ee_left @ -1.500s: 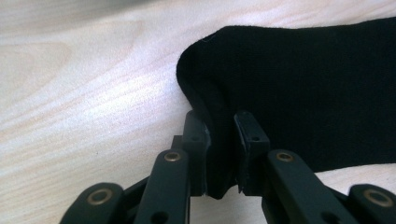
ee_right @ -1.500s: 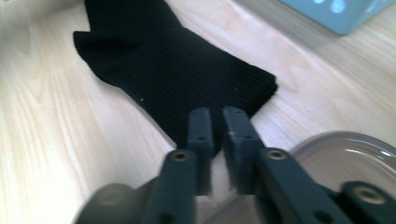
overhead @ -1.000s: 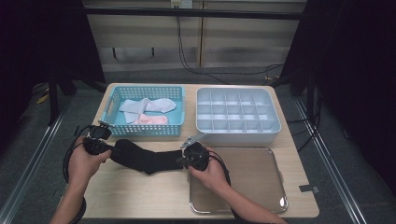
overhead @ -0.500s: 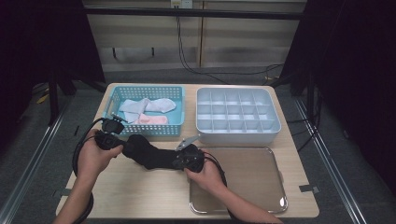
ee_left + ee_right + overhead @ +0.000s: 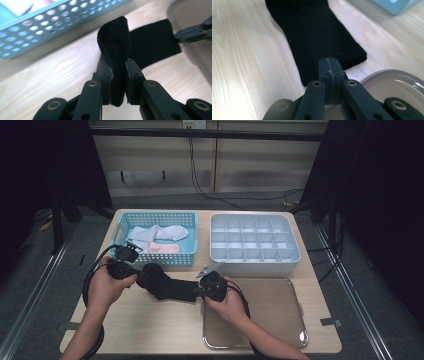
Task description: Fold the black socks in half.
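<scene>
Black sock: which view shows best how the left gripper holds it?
The left gripper view: the black sock is bunched between the left gripper. The high view shows its whole length; the right gripper view shows its flat cuff end.

My light wooden table [image 5: 150,325] carries a blue perforated basket [image 5: 157,260] at the back left, with a pale grey compartment box [image 5: 254,265] beside it at the back right. Just in front of that box sits the metal tray [image 5: 280,330], at the front right. The black sock [image 5: 167,285] lies partly on the wood, left of the tray.
</scene>
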`<move>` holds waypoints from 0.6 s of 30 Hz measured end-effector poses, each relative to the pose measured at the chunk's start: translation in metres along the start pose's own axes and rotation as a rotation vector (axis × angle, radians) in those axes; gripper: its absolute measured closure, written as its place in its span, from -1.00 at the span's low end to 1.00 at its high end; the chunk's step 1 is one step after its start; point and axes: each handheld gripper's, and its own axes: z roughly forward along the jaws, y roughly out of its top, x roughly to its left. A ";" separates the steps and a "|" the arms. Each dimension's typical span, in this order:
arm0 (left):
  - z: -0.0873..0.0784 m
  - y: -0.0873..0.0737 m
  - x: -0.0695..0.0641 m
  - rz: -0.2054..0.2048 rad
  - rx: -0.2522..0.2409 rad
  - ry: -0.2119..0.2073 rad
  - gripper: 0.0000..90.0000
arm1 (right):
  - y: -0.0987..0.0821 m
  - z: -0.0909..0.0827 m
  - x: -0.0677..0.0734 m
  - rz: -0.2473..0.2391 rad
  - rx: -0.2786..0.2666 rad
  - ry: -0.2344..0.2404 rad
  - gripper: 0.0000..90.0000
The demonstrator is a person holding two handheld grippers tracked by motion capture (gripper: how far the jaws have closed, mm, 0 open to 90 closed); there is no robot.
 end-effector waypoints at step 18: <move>0.028 0.019 -0.038 0.070 0.042 -0.093 0.72 | -0.001 0.007 0.001 0.001 -0.002 0.010 1.00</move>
